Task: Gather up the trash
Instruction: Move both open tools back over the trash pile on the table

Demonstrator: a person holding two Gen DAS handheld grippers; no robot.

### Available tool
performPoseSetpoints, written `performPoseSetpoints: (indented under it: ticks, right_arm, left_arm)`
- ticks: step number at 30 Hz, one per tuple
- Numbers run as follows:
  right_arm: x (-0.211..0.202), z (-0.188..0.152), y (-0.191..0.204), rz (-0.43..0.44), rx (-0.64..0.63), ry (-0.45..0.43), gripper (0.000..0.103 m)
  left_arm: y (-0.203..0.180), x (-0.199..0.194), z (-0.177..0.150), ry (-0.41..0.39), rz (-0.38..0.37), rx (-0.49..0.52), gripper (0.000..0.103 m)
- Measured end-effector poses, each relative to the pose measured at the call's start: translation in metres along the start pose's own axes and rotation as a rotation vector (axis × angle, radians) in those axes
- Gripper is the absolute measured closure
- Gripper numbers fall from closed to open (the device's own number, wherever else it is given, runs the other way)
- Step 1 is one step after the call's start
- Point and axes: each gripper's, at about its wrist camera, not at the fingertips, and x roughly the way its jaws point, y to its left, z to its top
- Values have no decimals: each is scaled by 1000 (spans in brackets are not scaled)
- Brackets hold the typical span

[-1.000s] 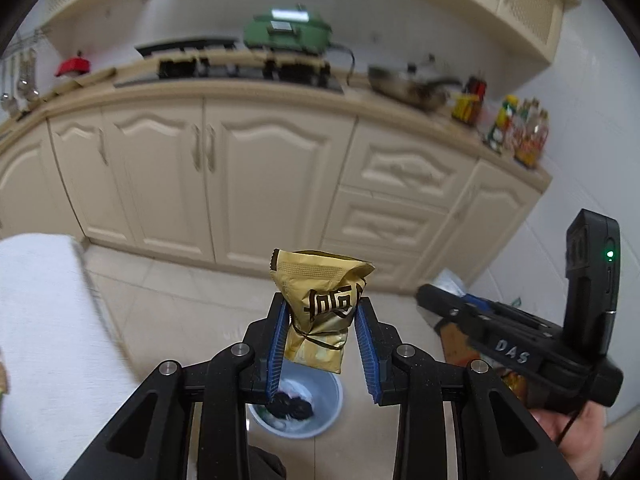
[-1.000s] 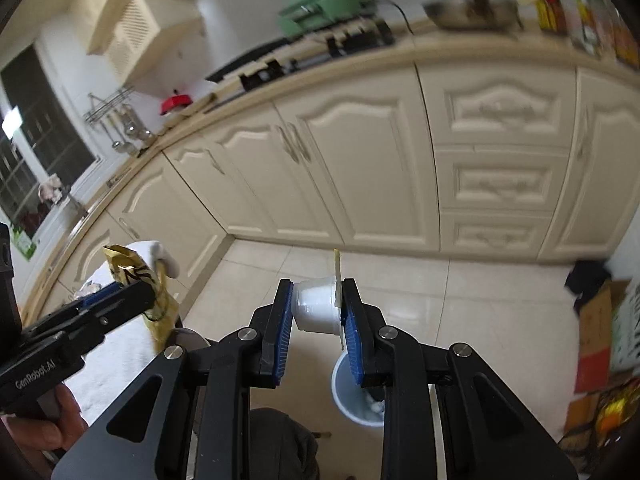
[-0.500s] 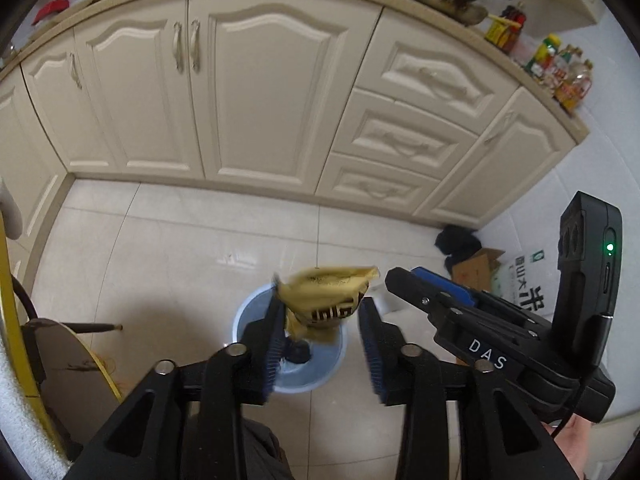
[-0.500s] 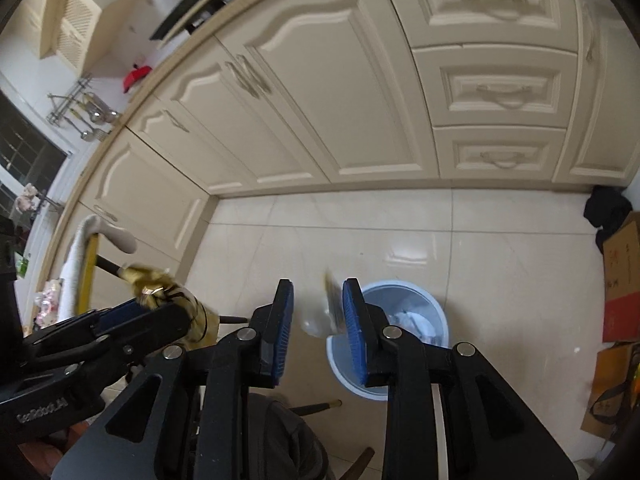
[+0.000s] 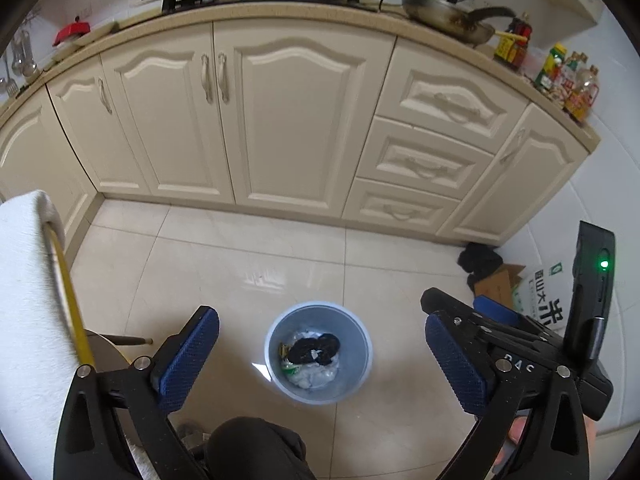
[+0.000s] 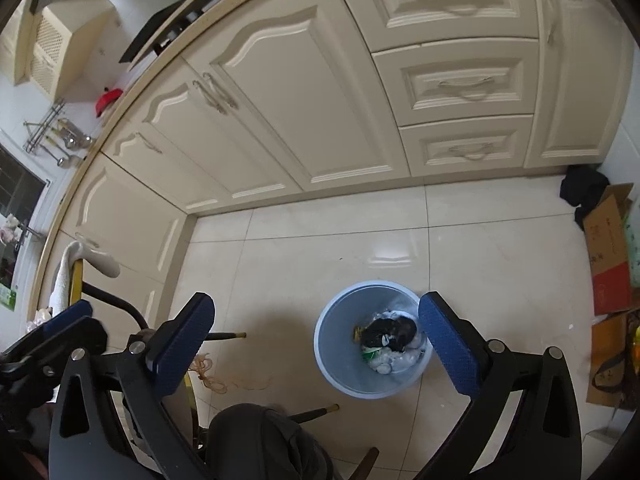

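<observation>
Left gripper (image 5: 320, 354) jaws just opened wide, nothing between them; right gripper (image 6: 316, 344) same, empty; both above the blue trash bin (image 5: 352, 390) on the tiled floor (image 5: 224, 264); trash (image 5: 314, 356) lies inside bin.

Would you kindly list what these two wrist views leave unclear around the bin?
- Left wrist: the blue bin's contents are too small and tangled to tell apart.
- Right wrist: the right hand-held gripper's finger covers the bin's right rim.
- Left wrist: bottle labels on the counter are too small to read.
</observation>
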Motion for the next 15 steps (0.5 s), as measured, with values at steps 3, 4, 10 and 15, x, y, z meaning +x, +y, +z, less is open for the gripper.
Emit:
performPoseSetpoints:
  ticks: [3,4,10,15]
  right_arm:
    - [-11,0,10,10,-14,-15,0]
    - [-16,1,14,14,-21,-24,0]
    - [-48,3,47,45,-60,-68,0]
    - [-78,0,87,73,-131,-119,0]
  left_arm:
    - [5,-25,-14,-30,-6,-9,1]
    - [7,-33,-18,-42,-5,-12,1]
    - [26,-96,-47,-131,-17,-46,1]
    - [53,-159,-79,-222,-23,-80,1]
